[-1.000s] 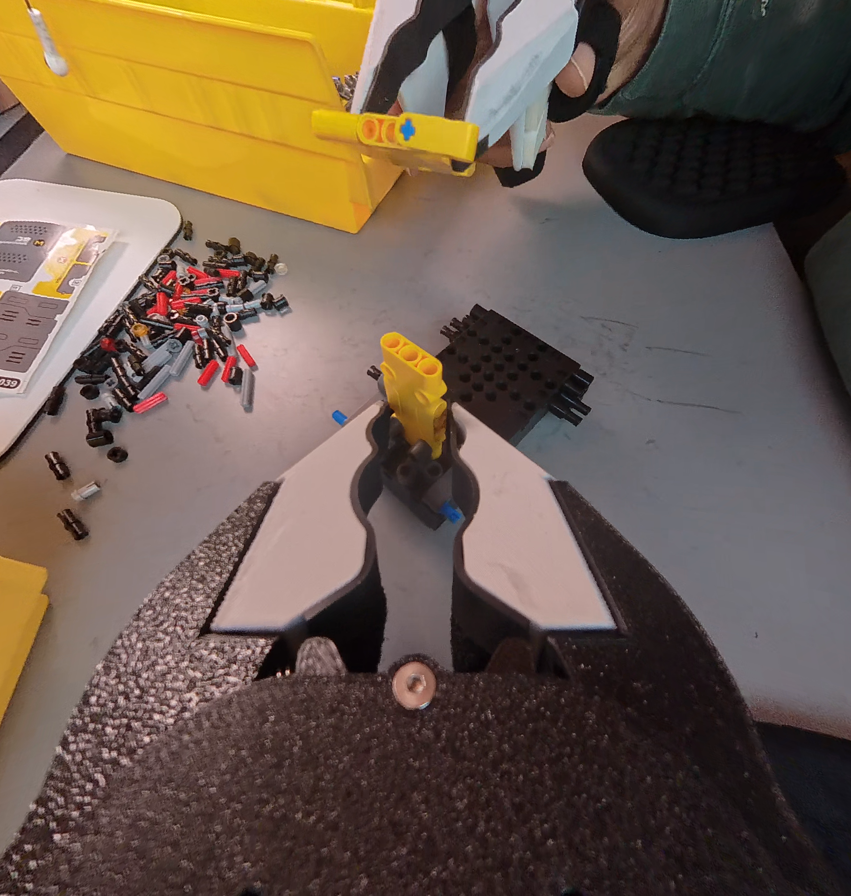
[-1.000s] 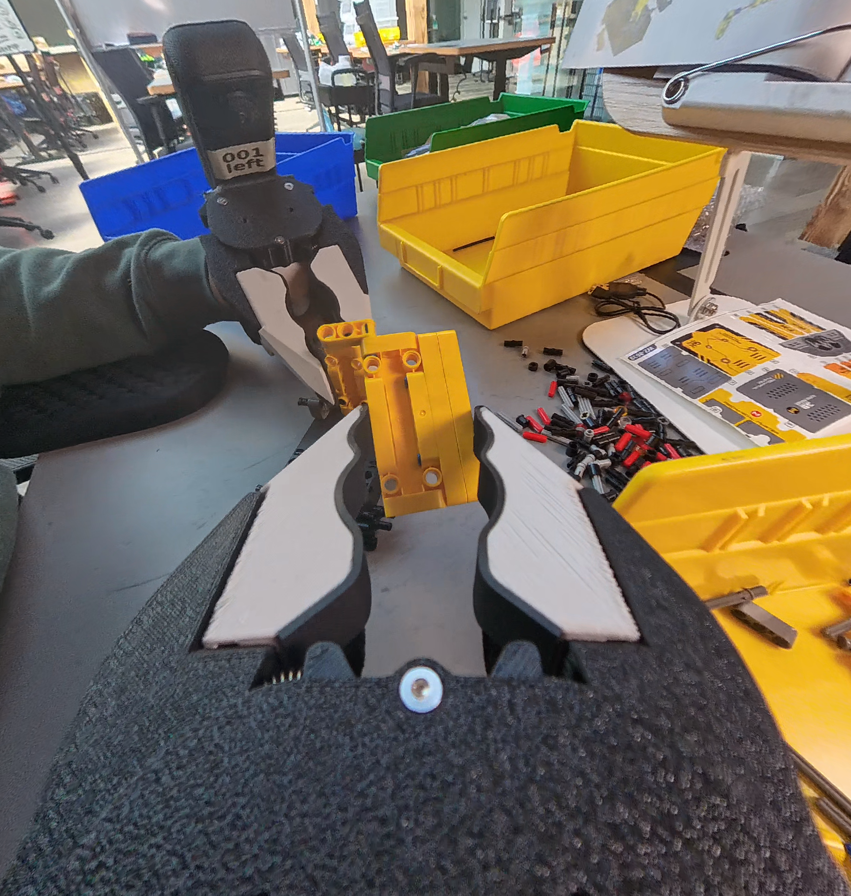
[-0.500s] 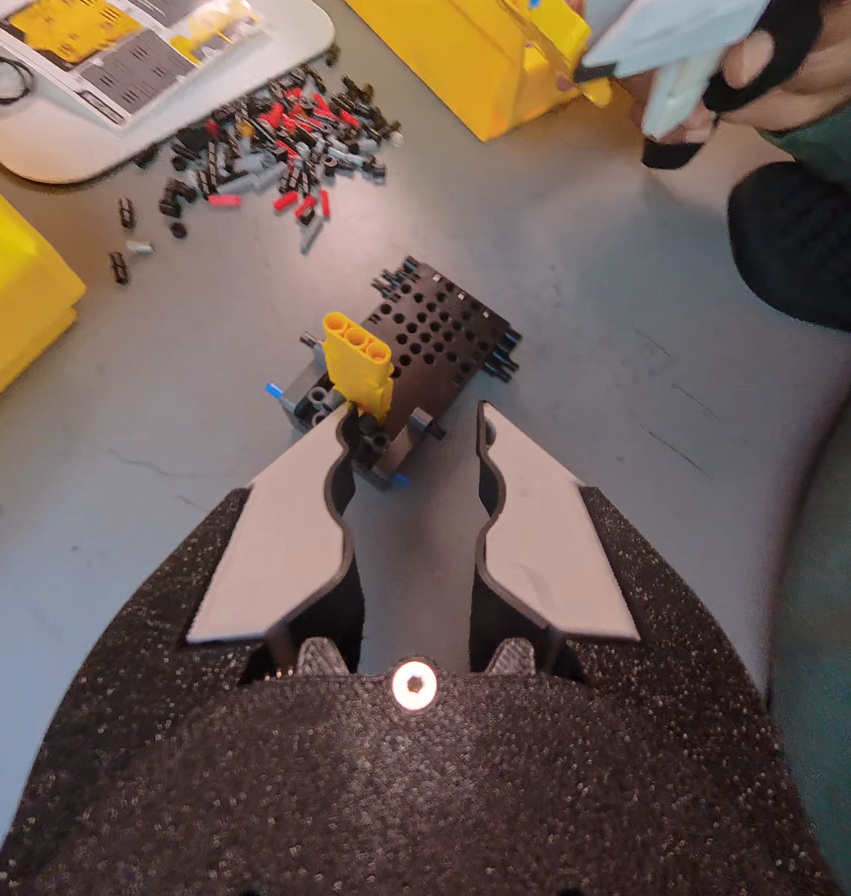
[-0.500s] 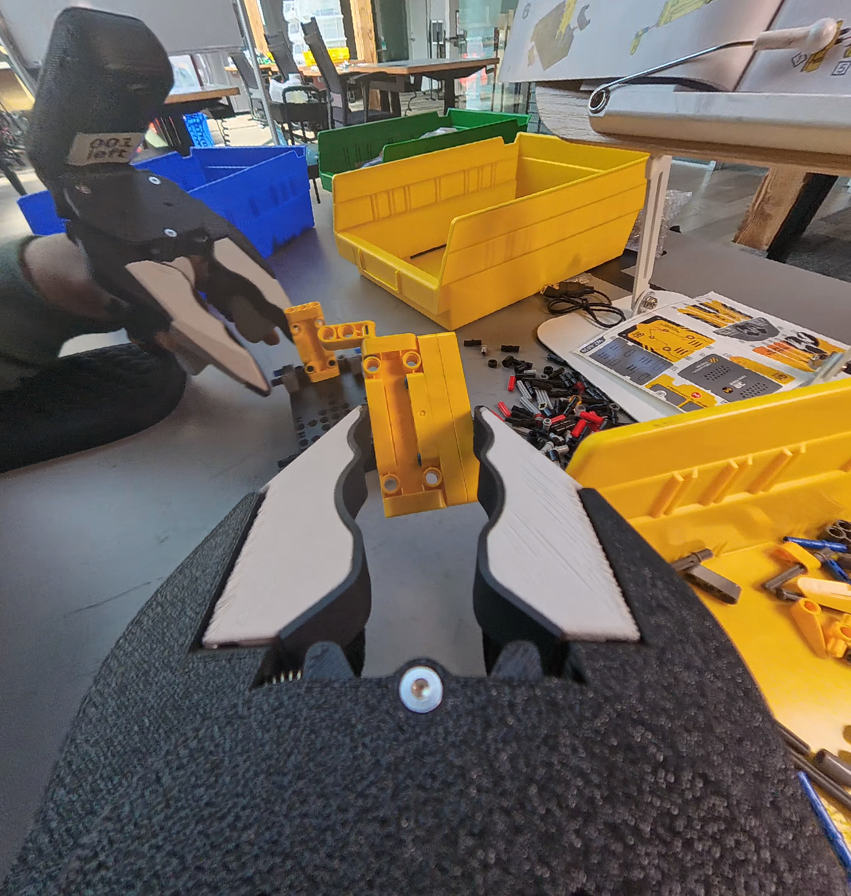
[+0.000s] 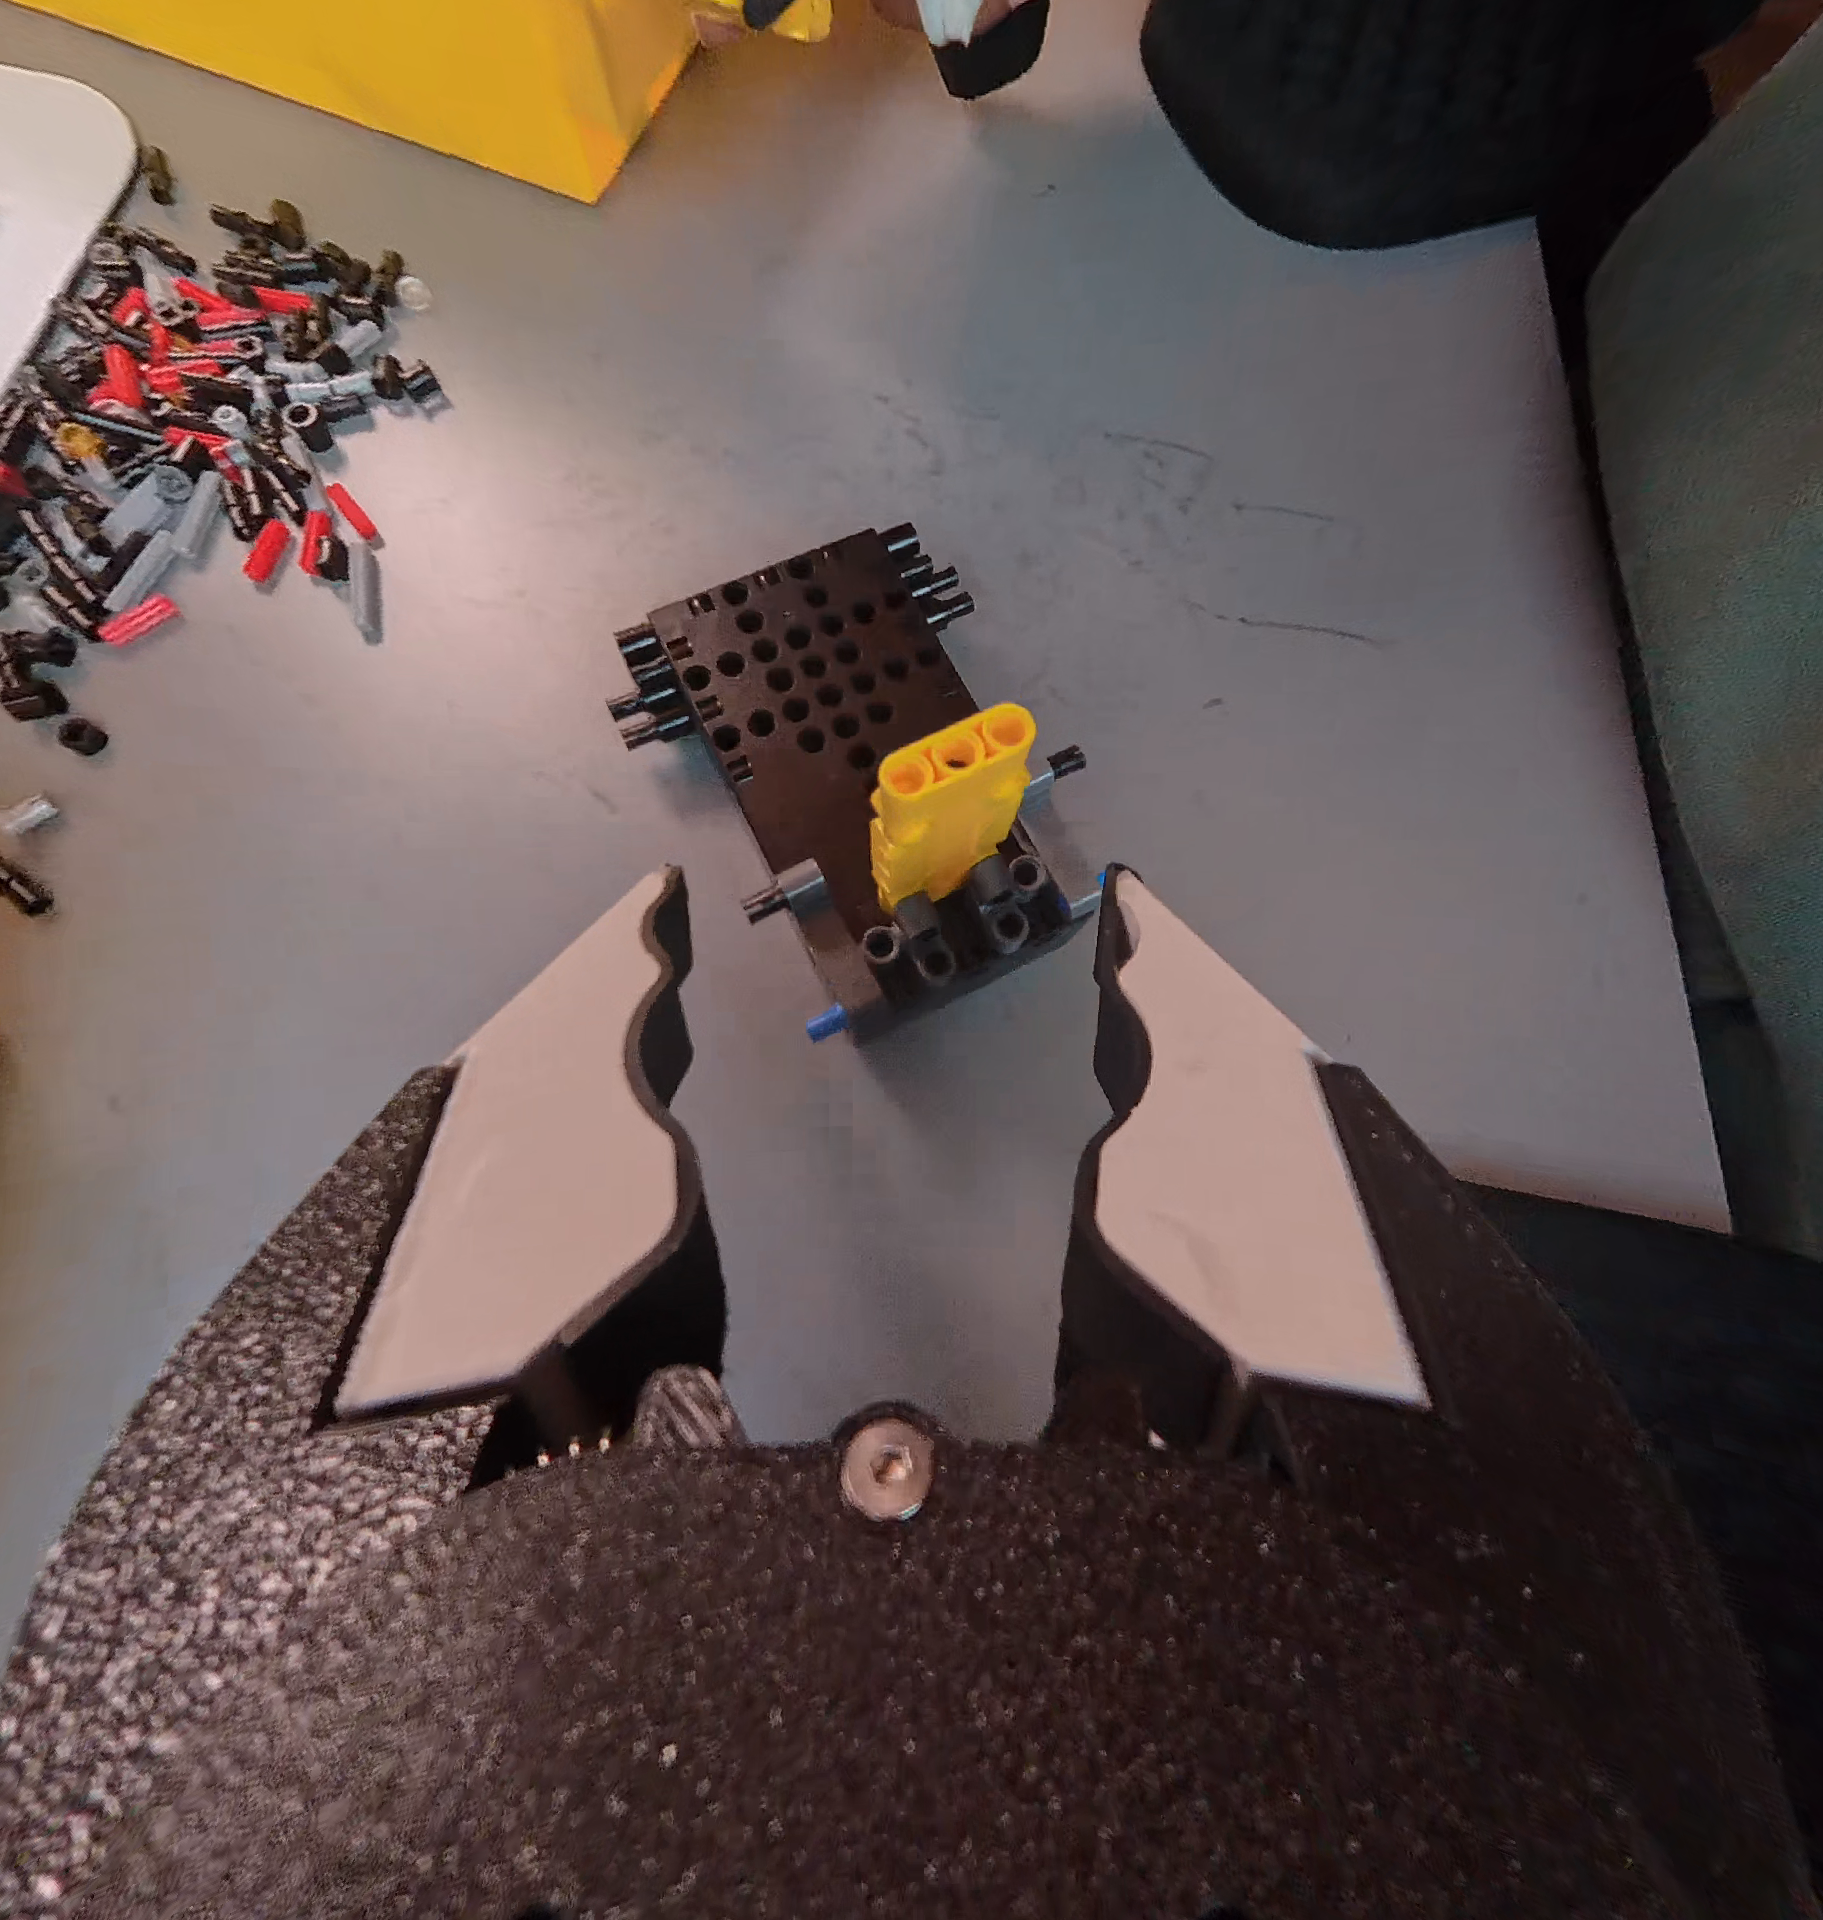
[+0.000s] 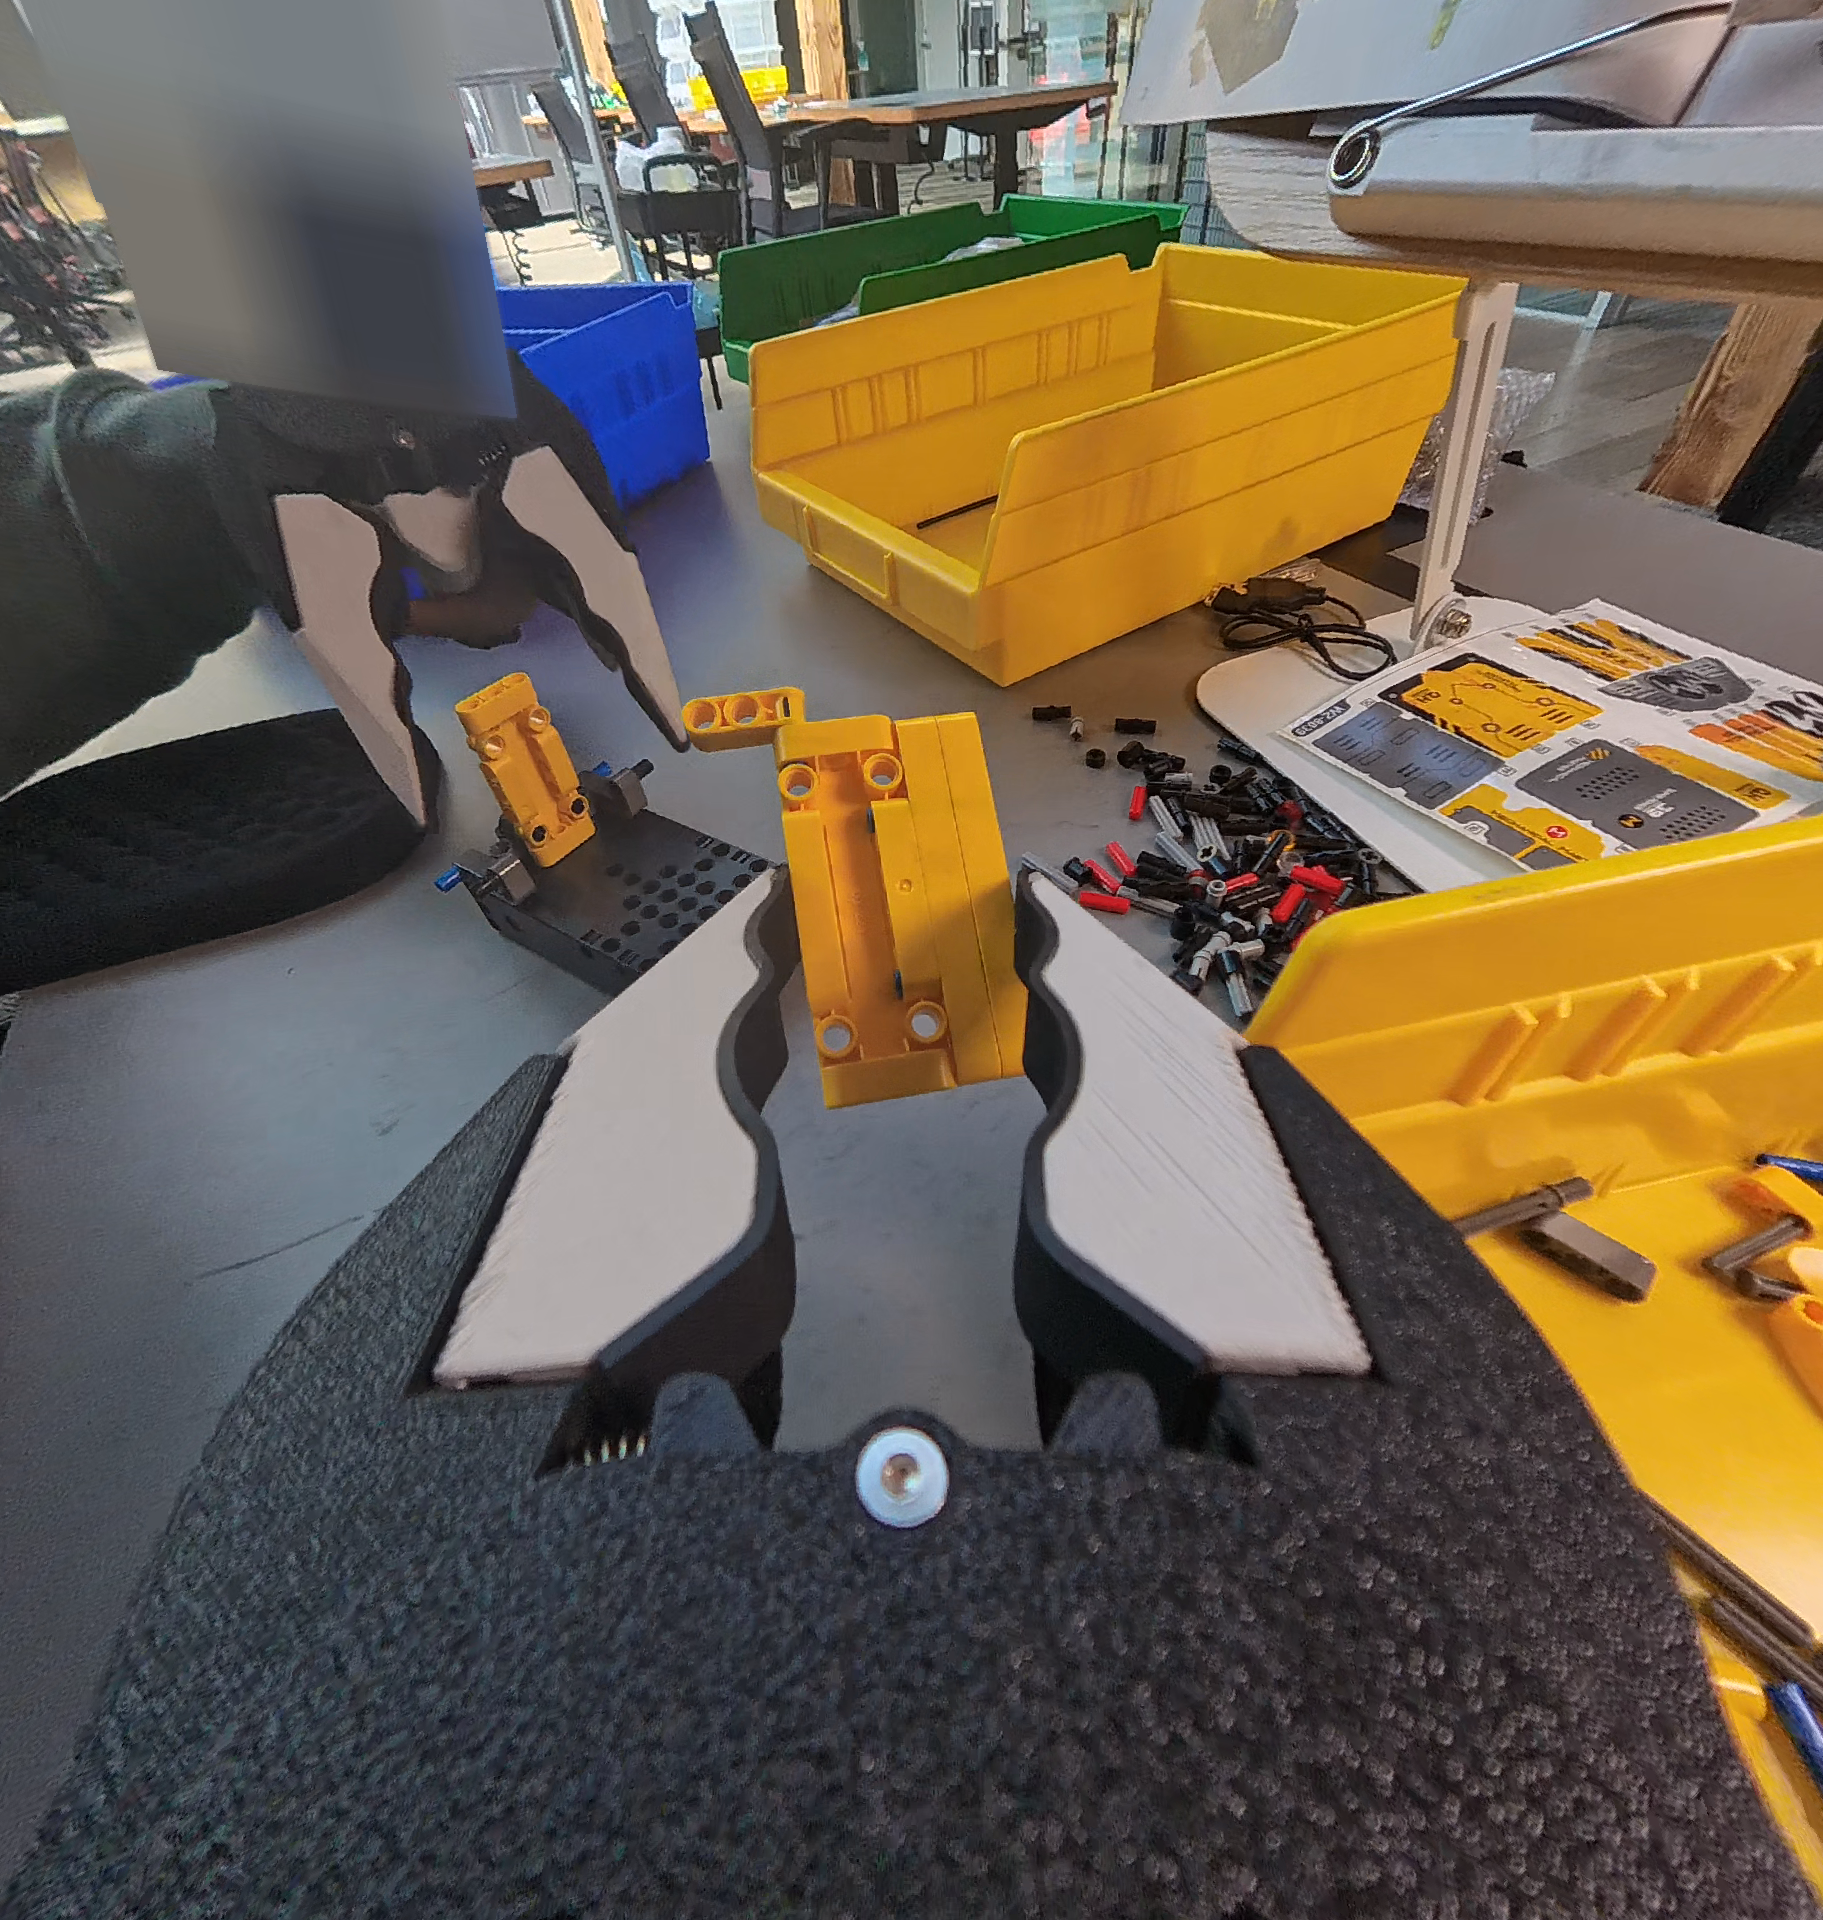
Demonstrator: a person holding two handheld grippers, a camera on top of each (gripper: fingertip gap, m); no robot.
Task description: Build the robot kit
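Released since a second ago: left gripper (image 5: 891, 883) no longer clamped on the small yellow block (image 5: 948, 805), now pulled back with its two jaws spread wide, empty, touching nothing. Yellow block left standing, a little tilted, on the near end of the black perforated plate (image 5: 803, 665), which lies flat on the grey table (image 5: 1146, 416). Right fingertip (image 5: 1115, 894) just beside the plate's corner, whether in contact cannot be told; left fingertip apart from it. Seen from the right wrist view, same left gripper (image 6: 554, 774) hanging above the plate (image 6: 626, 899), one finger on each side of the block (image 6: 528, 769). Right gripper (image 6: 902, 883) unchanged, clamped on a larger yellow assembly (image 6: 886, 904) held upright in the air above the table, a short yellow beam (image 6: 746, 717) sticking out from its top. Near the plate a loose heap of small black, red and grey pins (image 5: 159, 436); behind, an open yellow bin (image 6: 1094, 436); to the side a sticker sheet (image 6: 1572, 748).
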